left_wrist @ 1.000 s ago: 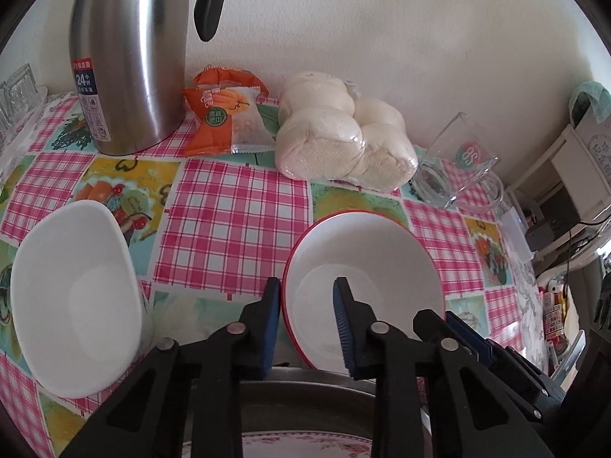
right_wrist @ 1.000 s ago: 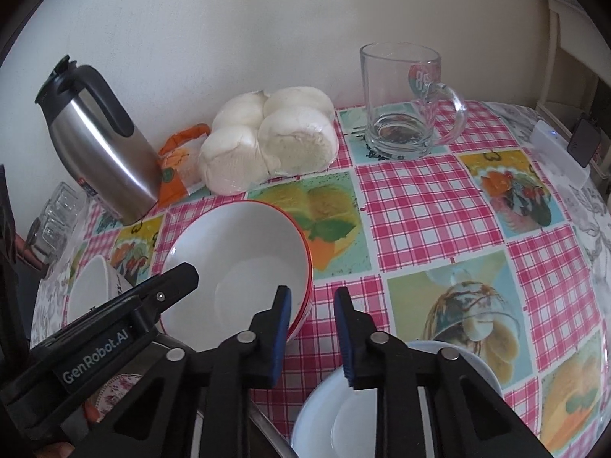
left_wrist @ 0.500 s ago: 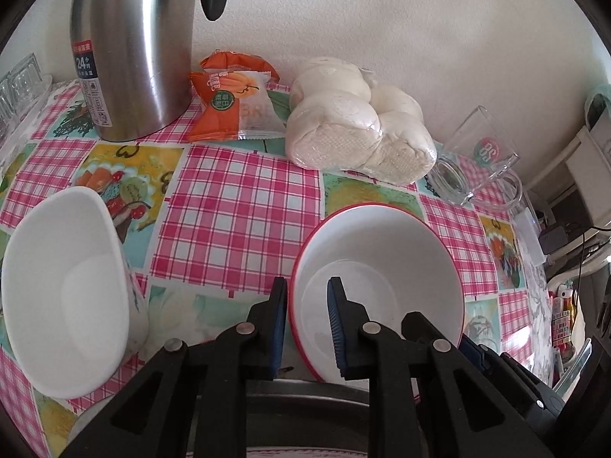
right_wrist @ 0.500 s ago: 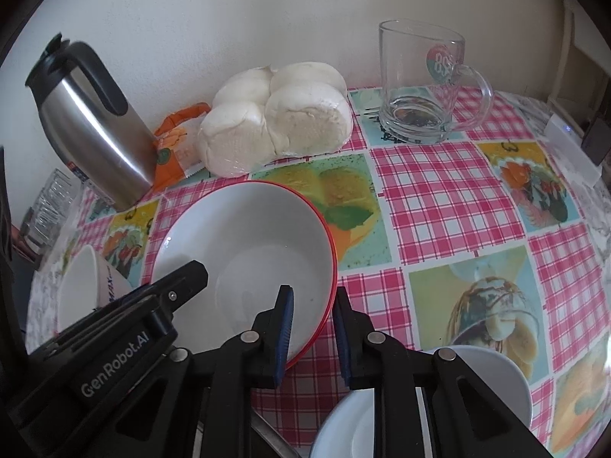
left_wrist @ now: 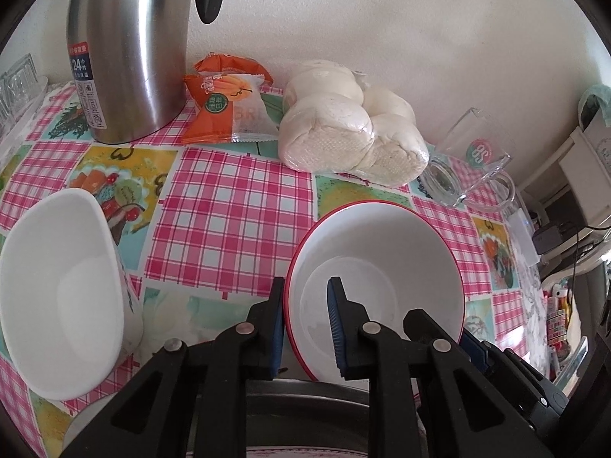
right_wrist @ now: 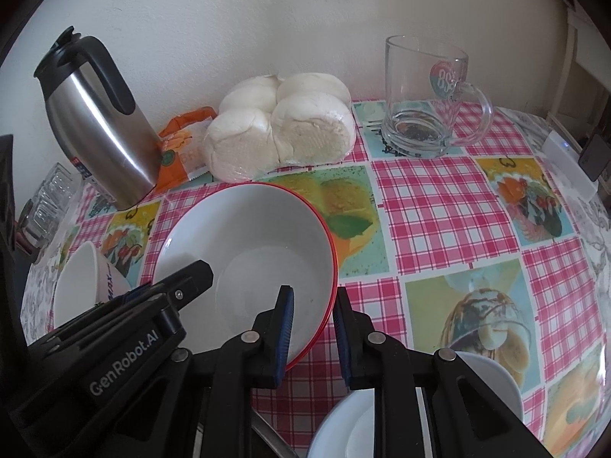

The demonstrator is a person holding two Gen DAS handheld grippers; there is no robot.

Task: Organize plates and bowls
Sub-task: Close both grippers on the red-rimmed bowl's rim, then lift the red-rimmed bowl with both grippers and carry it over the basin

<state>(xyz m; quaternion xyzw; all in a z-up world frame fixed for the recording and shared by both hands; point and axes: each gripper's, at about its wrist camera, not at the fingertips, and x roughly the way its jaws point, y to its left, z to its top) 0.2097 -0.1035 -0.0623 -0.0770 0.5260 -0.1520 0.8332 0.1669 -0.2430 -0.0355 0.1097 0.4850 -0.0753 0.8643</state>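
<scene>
A white bowl with a red rim is held between both grippers over the checked tablecloth. My left gripper is shut on its left rim, one pad outside and one inside. In the right wrist view my right gripper is shut on the right rim of the same bowl. A plain white bowl leans tilted at the left. Another white dish lies under the right gripper. A steel vessel shows below the left gripper, mostly hidden.
Along the back wall stand a steel thermos, an orange snack packet, a bag of white buns and a glass mug. Glassware sits at the far left edge. The table drops off at the right.
Both pairs of jaws have narrowed onto the red-rimmed bowl's rim. The bowl now looks larger and nearer in both views.
</scene>
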